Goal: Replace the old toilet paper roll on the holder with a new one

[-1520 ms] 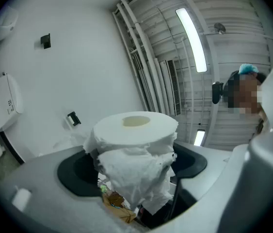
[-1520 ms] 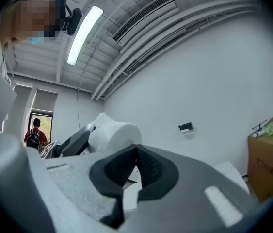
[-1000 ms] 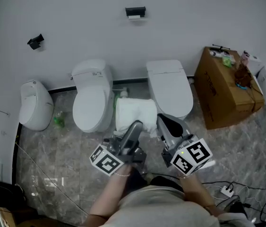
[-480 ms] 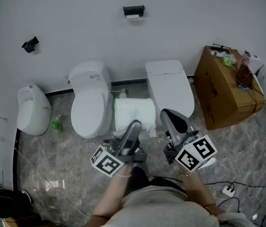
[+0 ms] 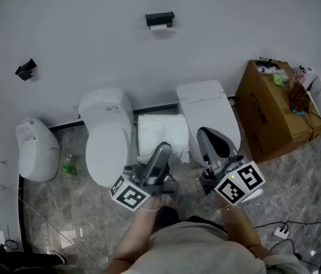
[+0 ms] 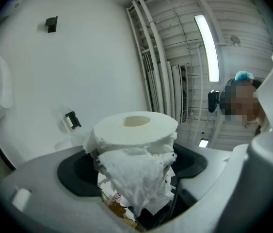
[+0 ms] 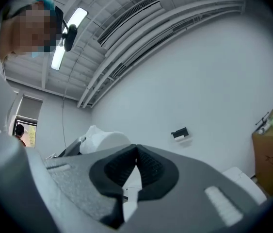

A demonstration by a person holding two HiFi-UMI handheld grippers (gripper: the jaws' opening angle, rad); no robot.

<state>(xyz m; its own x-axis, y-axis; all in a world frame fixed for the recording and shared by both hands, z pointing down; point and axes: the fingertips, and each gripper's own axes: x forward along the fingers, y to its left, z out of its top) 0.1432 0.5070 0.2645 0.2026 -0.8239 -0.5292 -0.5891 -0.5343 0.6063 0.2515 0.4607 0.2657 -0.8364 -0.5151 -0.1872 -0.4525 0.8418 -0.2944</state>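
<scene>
Two grippers are out in front of the person. The left gripper (image 5: 161, 153) is clamped on one roll (image 6: 136, 130), its dark pads pressing in from both sides. The right gripper (image 5: 208, 137) is pinched fully together with nothing in it.

The roll is white and nearly full, standing end-up with its pale core showing in the middle of the top face. Its outer wraps are torn and ragged, and a loose crumpled flap hangs down the front. It is held low, above the gap between the toilets and well short of the wall (image 5: 92, 33). From the head view it is hard to pick out against the white pack (image 5: 161, 131) behind it.

One holder (image 5: 159, 19) is fixed high on the wall, black, with a sliver of white paper under it. I can't tell how much is left on it. One other small black fitting (image 5: 25, 69) sits on the wall further left.

There are two toilets against the wall, a round toilet (image 5: 106, 138) and a square toilet (image 5: 208, 113), both with lids down and the pack between them. At far left is one white bowl (image 5: 35, 150), possibly a urinal. One cardboard box (image 5: 274, 113) stands at the right with small items on top. The floor (image 5: 80, 216) is grey marble.
</scene>
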